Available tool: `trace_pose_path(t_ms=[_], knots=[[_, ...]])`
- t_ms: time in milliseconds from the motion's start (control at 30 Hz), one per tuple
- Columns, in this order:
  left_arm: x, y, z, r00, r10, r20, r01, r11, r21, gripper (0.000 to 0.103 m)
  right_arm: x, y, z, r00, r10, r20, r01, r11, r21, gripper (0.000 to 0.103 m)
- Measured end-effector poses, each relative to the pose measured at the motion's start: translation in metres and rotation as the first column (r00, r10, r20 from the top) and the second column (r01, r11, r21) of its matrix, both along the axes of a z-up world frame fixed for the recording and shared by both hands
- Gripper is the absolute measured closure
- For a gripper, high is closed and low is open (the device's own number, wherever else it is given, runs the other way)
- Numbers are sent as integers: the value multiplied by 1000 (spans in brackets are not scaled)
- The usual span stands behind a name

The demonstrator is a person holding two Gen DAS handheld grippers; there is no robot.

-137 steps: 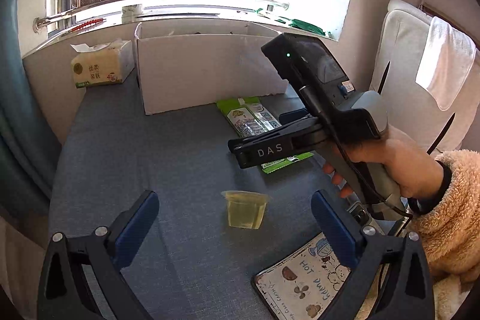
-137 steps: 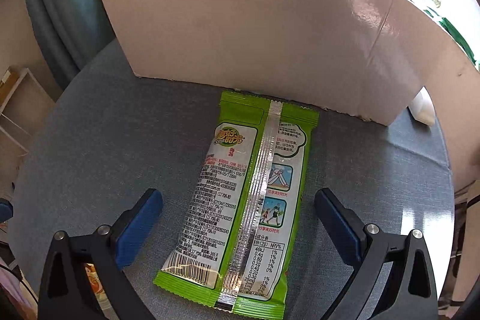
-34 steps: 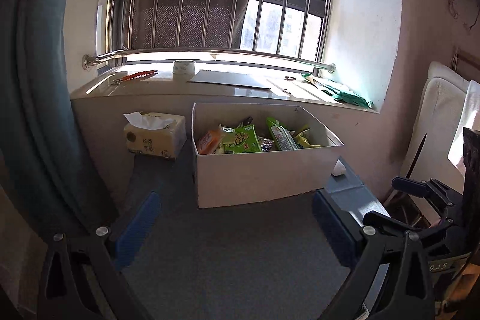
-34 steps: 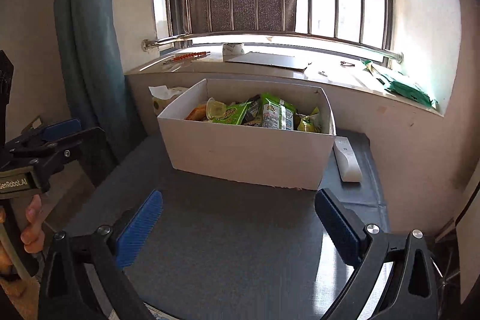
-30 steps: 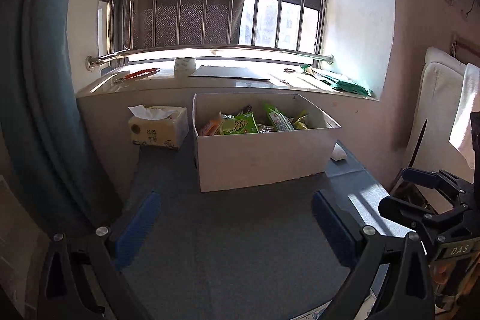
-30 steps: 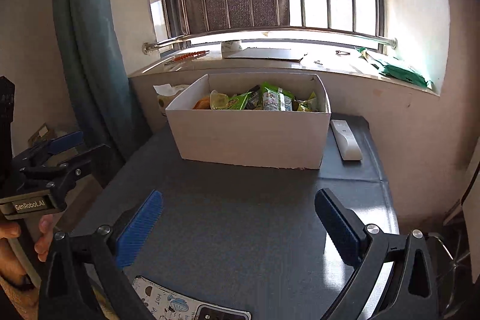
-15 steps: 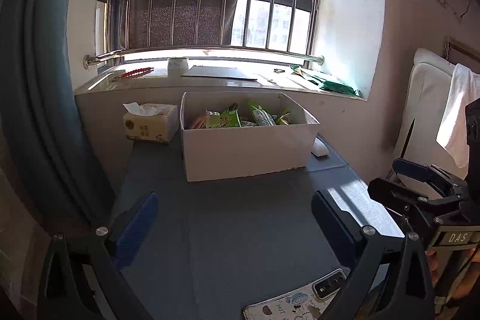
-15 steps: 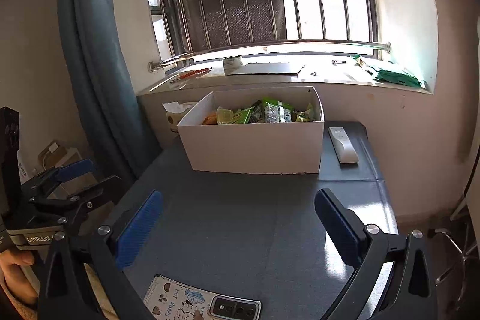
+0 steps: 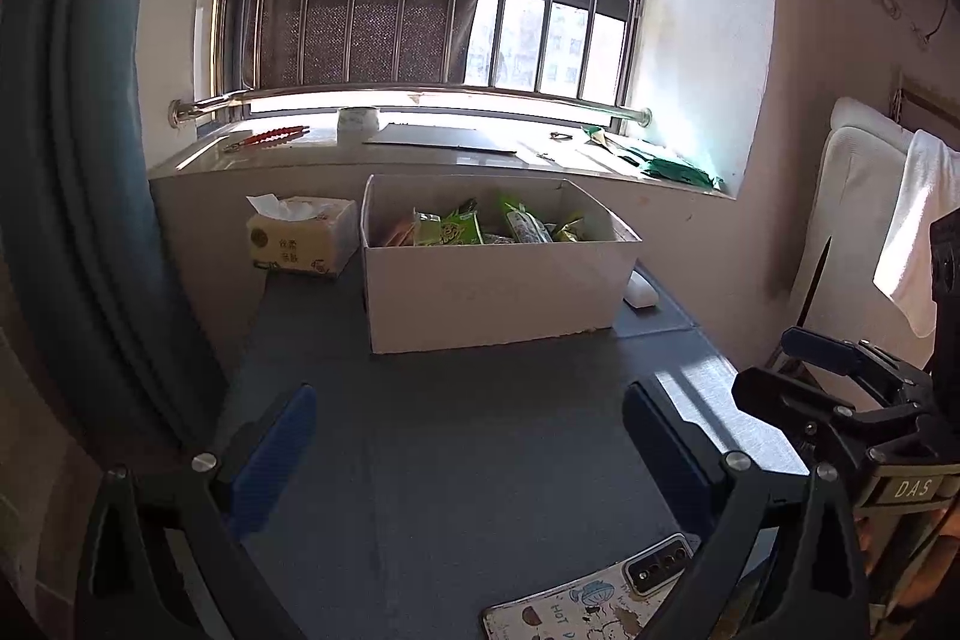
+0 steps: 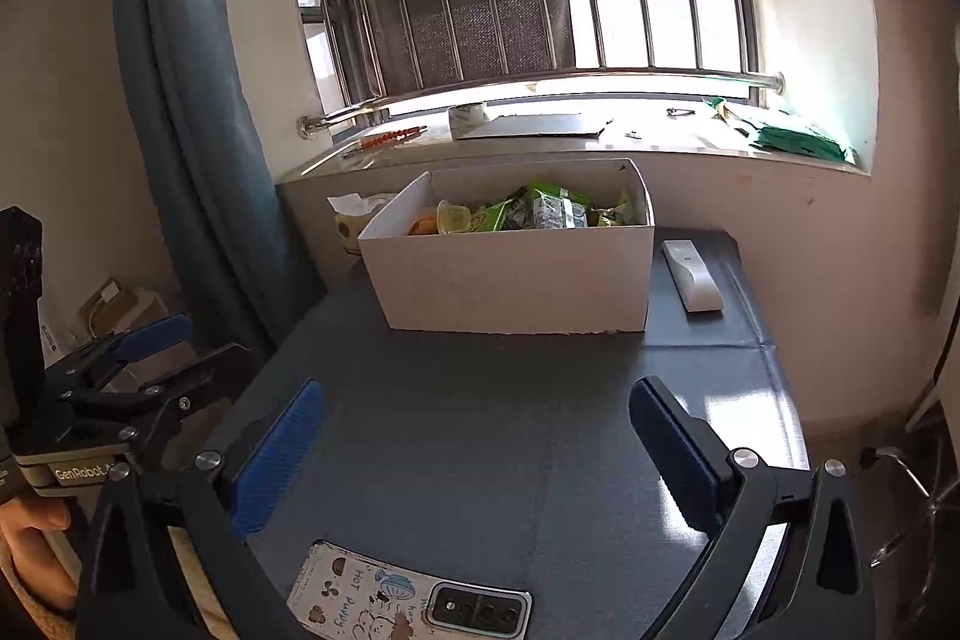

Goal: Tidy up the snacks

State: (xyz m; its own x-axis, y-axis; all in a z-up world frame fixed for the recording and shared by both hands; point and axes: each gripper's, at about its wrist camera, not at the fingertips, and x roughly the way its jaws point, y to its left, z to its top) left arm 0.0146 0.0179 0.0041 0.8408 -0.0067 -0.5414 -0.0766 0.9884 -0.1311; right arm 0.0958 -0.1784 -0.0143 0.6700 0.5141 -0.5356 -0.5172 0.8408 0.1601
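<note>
Near the middle of both views we see the white box point(image 9: 492, 289) point(image 10: 516, 280) on the gray table point(image 9: 468, 460) point(image 10: 480, 430), under the window. Green snack packs point(image 9: 456, 229) point(image 10: 540, 211) sit inside it. Our left gripper point(image 9: 462, 436) and right gripper point(image 10: 474, 436) hang at the bottom of their frames, both spread wide and holding nothing. At the bottom edge lies a phone point(image 10: 408, 607). Right of the box lies a white remote point(image 10: 693, 274); left of it stands a tissue box point(image 9: 300, 244).

Both grippers have pulled back from the snack-filled box point(image 10: 516, 280), exposing a phone point(image 10: 408, 604).
</note>
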Motion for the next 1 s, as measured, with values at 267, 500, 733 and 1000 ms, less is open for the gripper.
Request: trace_pose_path(t_ms=[267, 500, 733, 1000], knots=[[-2, 1, -2, 1000, 10, 2, -10, 1000, -2, 0, 2, -1, -2, 1000, -5, -18, 5, 1000, 7, 0], [0, 0, -6, 1000, 6, -8, -6, 1000, -1, 0, 0, 1, -4, 1000, -2, -20, 2, 1000, 3, 0], [0, -1, -6, 1000, 2, -11, -2, 1000, 6, 0, -1, 4, -5, 1000, 3, -22, -4, 1000, -4, 0], [1, 0, -7, 1000, 2, -14, -2, 1000, 5, 0, -2, 5, -6, 1000, 12, -21, -12, 1000, -6, 0]])
